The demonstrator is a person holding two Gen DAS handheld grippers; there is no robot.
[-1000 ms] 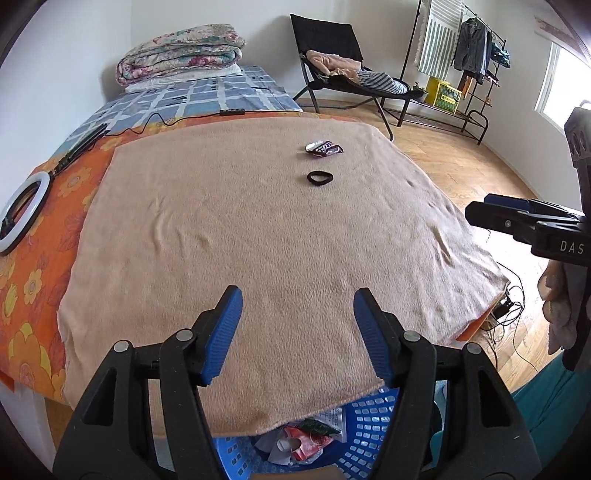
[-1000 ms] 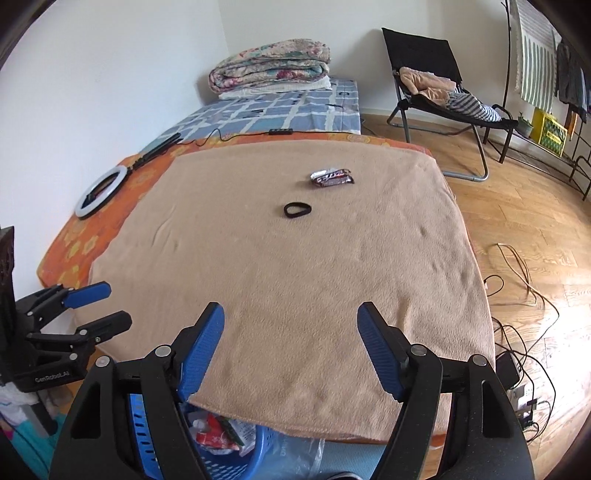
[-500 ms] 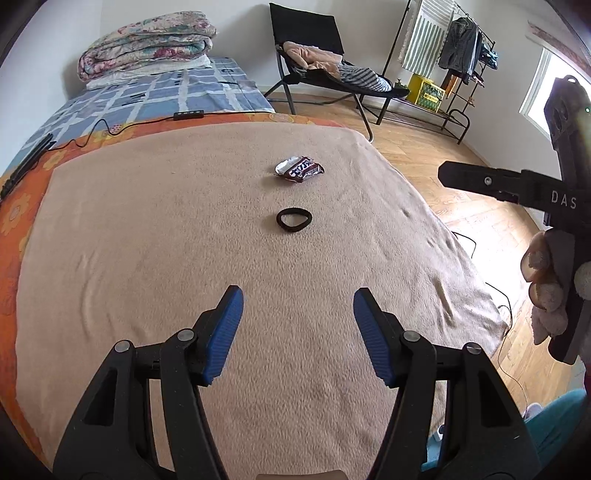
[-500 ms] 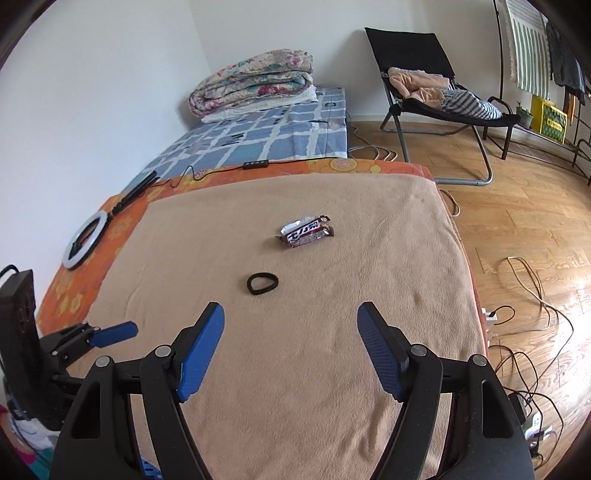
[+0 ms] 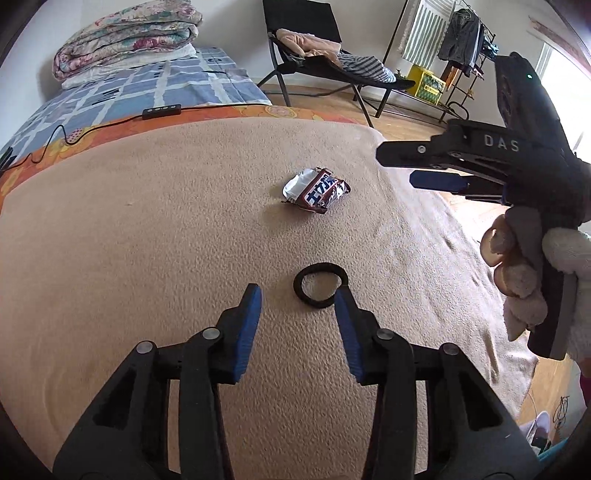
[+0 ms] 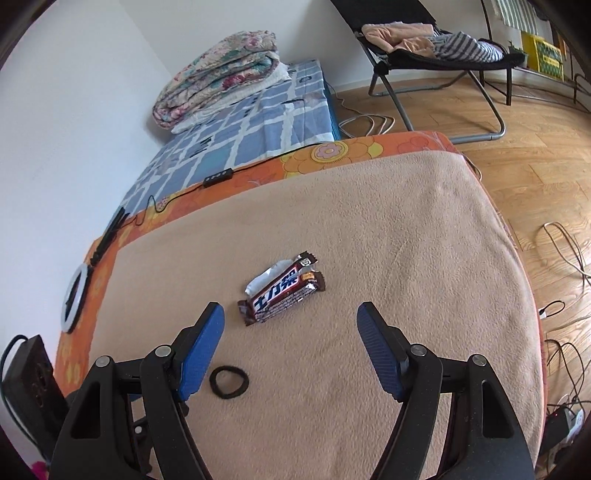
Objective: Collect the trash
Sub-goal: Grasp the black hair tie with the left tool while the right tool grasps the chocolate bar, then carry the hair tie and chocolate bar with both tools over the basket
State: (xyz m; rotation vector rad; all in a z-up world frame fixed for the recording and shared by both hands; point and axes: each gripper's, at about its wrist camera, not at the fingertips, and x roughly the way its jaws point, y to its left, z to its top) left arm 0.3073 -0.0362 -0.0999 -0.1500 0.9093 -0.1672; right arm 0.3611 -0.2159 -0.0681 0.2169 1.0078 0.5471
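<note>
A crumpled brown and silver candy wrapper (image 5: 316, 190) (image 6: 282, 290) lies in the middle of the tan blanket (image 5: 129, 236) (image 6: 406, 229). A black hair tie (image 5: 320, 285) (image 6: 229, 381) lies nearer to me. My left gripper (image 5: 297, 293) hovers just short of the hair tie, its right fingertip over the tie's near edge; its jaws are closing with nothing between them. My right gripper (image 6: 290, 310) stands open just in front of the wrapper, nothing between its fingers. It also shows from the side at the right of the left wrist view, held by a gloved hand (image 5: 524, 273).
A folded floral quilt (image 5: 125, 33) lies on the blue checked mattress (image 6: 240, 140) behind. A cable with a remote (image 5: 161, 110) and a ring light (image 6: 75, 295) lie on the orange sheet. A black folding chair (image 6: 436, 48) with clothes stands on the wood floor, cables (image 6: 561, 332) at the right.
Both grippers moved forward over the blanket and lower, so the wrapper and hair tie loom larger and nearer. The blue basket has left view. The left jaws have narrowed.
</note>
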